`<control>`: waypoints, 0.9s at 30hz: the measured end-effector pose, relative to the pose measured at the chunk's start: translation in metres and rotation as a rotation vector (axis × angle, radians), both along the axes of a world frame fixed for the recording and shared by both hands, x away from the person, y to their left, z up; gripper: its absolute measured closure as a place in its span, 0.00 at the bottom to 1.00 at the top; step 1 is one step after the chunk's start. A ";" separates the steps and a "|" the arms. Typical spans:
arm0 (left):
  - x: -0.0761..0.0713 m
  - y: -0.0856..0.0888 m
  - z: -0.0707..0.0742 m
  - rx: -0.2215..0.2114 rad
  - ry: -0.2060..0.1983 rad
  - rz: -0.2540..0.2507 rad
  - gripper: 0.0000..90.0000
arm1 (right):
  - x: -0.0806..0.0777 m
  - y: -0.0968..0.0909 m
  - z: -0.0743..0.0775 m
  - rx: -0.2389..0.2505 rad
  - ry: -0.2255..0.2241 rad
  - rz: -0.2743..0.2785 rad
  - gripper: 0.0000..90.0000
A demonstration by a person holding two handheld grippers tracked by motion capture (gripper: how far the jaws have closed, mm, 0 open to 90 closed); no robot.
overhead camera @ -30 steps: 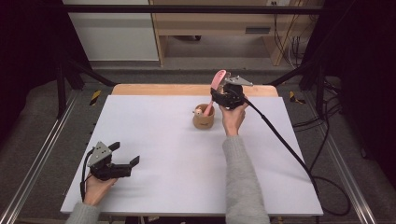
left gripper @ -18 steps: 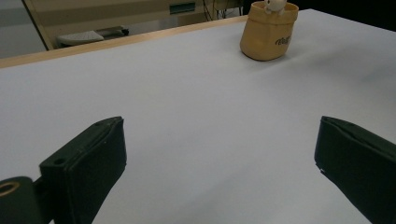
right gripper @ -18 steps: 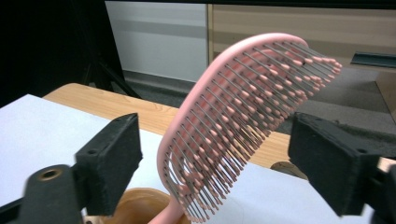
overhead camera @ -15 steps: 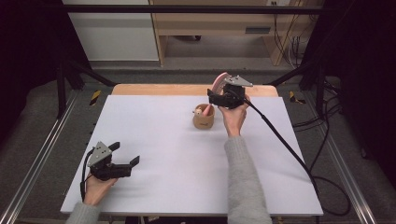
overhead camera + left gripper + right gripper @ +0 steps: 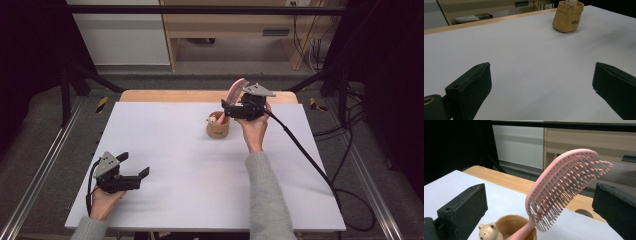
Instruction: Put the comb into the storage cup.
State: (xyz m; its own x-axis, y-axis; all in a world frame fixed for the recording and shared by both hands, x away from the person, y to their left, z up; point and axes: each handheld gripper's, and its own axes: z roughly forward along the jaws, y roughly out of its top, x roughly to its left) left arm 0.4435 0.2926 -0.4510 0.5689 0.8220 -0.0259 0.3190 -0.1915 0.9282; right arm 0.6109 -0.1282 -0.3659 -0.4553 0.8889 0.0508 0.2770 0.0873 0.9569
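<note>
Light: even and soft, probably from overhead; the table [image 5: 190, 165] is bright, the room around it dark.
Shadows: faint, soft ones beside the cup [image 5: 218, 128].
Glare: none on the table's matte white.
Blur: the high view is slightly soft; near jaws are unsharp.
Focus: brush [image 5: 564, 187] sharp, background soft.

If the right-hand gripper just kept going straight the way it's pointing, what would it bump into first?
Most likely the pink hairbrush, which stands handle-down in the small wooden cup and leans up between the right gripper's wide-open jaws. Depth is hard to judge, but nothing stands nearer.
</note>
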 end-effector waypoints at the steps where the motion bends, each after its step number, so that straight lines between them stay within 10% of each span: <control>1: 0.000 0.000 0.000 0.002 0.000 0.003 0.02 | -0.002 -0.001 0.001 0.007 -0.002 0.007 0.00; 27: 0.000 0.001 0.000 -0.010 -0.001 0.006 0.02 | -0.054 -0.023 0.004 0.037 0.000 0.136 0.00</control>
